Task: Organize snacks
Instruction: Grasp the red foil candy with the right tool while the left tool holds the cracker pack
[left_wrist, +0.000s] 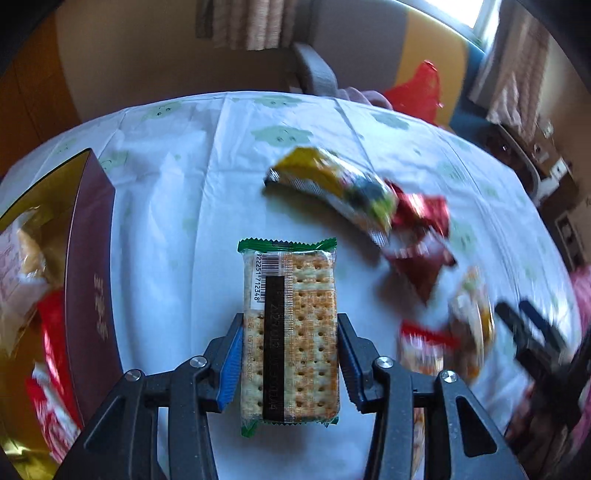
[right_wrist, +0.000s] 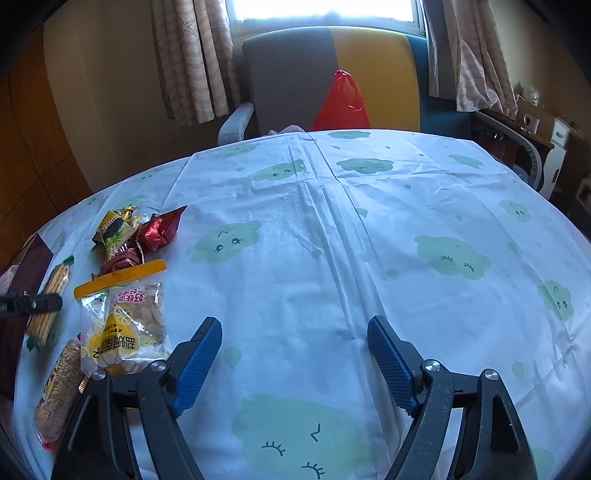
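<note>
Left claw (left_wrist: 290, 354): clamped on a clear-wrapped pack of square crackers with green crimped ends (left_wrist: 290, 328), blue pads squeezing both long sides, pack held lengthwise along the fingers, barcode side up
Right claw (right_wrist: 295, 363): jaws spread wide, nothing between them, just hanging over a bare stretch of the cloth
Bench (right_wrist: 369, 229): covered in a white cloth printed with pale green smiley clouds, creased down the middle
Box: dark maroon cardboard box with a shiny gold lining (left_wrist: 90, 266), sits at the left edge in the left wrist view, beside the cracker pack; a few snack packs already inside, one red and white (left_wrist: 48, 387)
Loose snacks, far bunch: yellow-and-green crinkly wrapper (right_wrist: 116, 229) touching a shiny red foil packet (right_wrist: 160, 230), pretty much a little heap
Loose snacks, near bunch: clear bag with an orange header strip and pale round wafers (right_wrist: 123, 325), just left of the right claw; a long bar of golden puffed grain in clear wrap (right_wrist: 61, 391) next to it
Background: red plastic bag (right_wrist: 343, 101) on a grey-and-yellow chair (right_wrist: 295, 77) behind the bench, curtains and a bright window
Blur: left wrist view is smeared on its right side, so those wrappers are hard to read
</note>
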